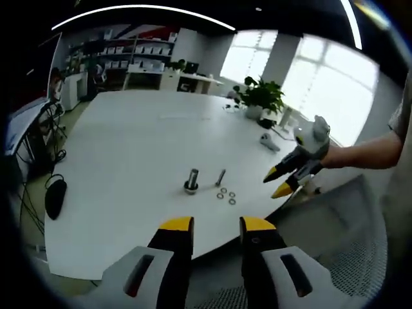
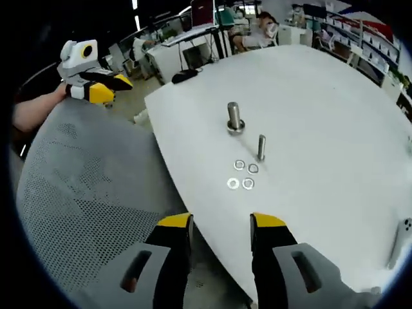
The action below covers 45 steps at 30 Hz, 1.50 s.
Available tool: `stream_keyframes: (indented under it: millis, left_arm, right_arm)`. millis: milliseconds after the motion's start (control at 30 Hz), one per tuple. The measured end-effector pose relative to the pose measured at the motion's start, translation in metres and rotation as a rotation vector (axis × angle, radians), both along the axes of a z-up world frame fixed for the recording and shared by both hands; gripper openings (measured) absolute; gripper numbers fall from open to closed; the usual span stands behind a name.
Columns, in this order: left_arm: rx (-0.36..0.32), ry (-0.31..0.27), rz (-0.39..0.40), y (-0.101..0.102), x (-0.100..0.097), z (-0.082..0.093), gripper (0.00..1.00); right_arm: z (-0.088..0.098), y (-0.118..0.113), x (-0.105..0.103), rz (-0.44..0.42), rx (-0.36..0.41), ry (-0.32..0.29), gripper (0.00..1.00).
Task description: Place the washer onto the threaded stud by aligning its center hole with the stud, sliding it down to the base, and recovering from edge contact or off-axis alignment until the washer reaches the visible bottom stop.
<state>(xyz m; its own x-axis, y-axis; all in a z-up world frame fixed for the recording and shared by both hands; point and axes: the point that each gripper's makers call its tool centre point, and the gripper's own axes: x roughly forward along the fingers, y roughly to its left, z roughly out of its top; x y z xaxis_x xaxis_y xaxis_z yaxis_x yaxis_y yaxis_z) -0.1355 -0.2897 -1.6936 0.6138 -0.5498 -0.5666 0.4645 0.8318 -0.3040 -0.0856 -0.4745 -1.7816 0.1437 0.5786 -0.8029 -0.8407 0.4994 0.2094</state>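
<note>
1. Starting nearest, the left gripper hangs off the white table's near edge, jaws set wide with nothing between them; the right gripper does the same in its own view, above a grey mesh chair back.
2. Four washers lie flat in a loose cluster on the table, just on the near side of the slim threaded stud, which stands upright. None is on it, so by my reading the task has not begun: picking a washer, aligning its hole and sliding it to the base all remain.
3. Beyond the stud and slightly aside stands a thicker bolt-like post with a wide collar, also bare. In the left gripper view the same set appears: washers, stud, post.
4. Both grippers are well apart from the stud, held level and pointing across the table toward it. In the right gripper view the left one sits far off on a bare forearm, jaws looking nearly closed from this angle.
5. Farther from the stud: a potted plant, shelving and bright windows.
</note>
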Motion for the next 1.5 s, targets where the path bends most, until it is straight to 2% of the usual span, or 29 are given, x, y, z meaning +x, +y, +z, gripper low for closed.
stream_keyframes:
  millis: [100, 167, 433, 600, 700, 800, 867, 900, 967, 1000, 1033, 1067, 1167, 1200, 1267, 1333, 1467, 1500]
  left_arm:
    - [0.012, -0.005, 0.001, 0.000, -0.001, 0.000, 0.27]
    - [0.001, -0.010, 0.015, 0.002, 0.001, 0.001, 0.27]
    - [-0.007, -0.007, 0.015, 0.001, 0.000, 0.002, 0.28]
    - [-0.013, -0.008, 0.025, 0.002, 0.001, 0.002, 0.28]
    - [-0.011, -0.004, 0.022, 0.001, 0.000, 0.001, 0.28]
    - [-0.030, 0.000, 0.037, 0.003, 0.001, 0.002, 0.28]
    - [-0.035, -0.002, 0.042, 0.003, 0.002, 0.002, 0.28]
    - [-0.035, -0.002, 0.042, 0.002, 0.002, 0.003, 0.28]
    - [-0.033, 0.002, 0.039, 0.002, 0.001, 0.002, 0.28]
    - [-0.033, 0.002, 0.037, 0.002, 0.001, 0.002, 0.28]
    - [-0.033, 0.001, 0.037, 0.002, 0.001, 0.002, 0.28]
    - [-0.032, 0.001, 0.038, 0.002, 0.001, 0.002, 0.28]
    - [-0.037, -0.001, 0.039, 0.002, 0.002, 0.002, 0.28]
    - [-0.040, -0.001, 0.039, 0.002, 0.002, 0.003, 0.28]
    - [-0.041, 0.001, 0.038, 0.002, 0.002, 0.003, 0.28]
    - [-0.045, 0.003, 0.034, 0.001, 0.002, 0.002, 0.28]
    - [-0.051, 0.002, 0.037, 0.001, 0.002, 0.003, 0.27]
    - [-0.054, 0.000, 0.040, 0.002, 0.003, 0.004, 0.27]
  right_arm:
    - [-0.009, 0.008, 0.008, -0.028, 0.009, 0.015, 0.39]
    - [-0.021, 0.010, 0.013, -0.037, -0.010, 0.039, 0.39]
    - [-0.044, 0.003, 0.028, -0.070, -0.063, 0.009, 0.34]
    - [-0.055, 0.003, 0.032, -0.041, -0.109, -0.006, 0.32]
    - [-0.057, 0.004, 0.043, -0.024, -0.133, -0.043, 0.32]
    - [-0.064, 0.005, 0.048, -0.021, -0.165, -0.028, 0.31]
    - [-0.065, 0.008, 0.050, 0.008, -0.178, -0.046, 0.30]
    - [-0.067, 0.008, 0.052, 0.049, -0.201, -0.068, 0.29]
    - [-0.071, 0.005, 0.049, 0.094, -0.241, -0.062, 0.27]
    - [-0.073, 0.005, 0.048, 0.084, -0.251, -0.063, 0.27]
    - [-0.071, 0.009, 0.051, 0.137, -0.235, -0.101, 0.26]
    - [-0.071, 0.008, 0.048, 0.126, -0.246, -0.086, 0.25]
    - [-0.071, 0.011, 0.047, 0.176, -0.250, -0.109, 0.26]
    - [-0.071, 0.013, 0.047, 0.226, -0.251, -0.130, 0.26]
    - [-0.071, 0.022, 0.041, 0.298, -0.212, -0.135, 0.26]
    - [-0.072, 0.025, 0.037, 0.407, -0.222, -0.155, 0.24]
    - [-0.072, 0.024, 0.041, 0.444, -0.268, -0.124, 0.22]
    - [-0.072, 0.023, 0.042, 0.488, -0.296, -0.129, 0.21]
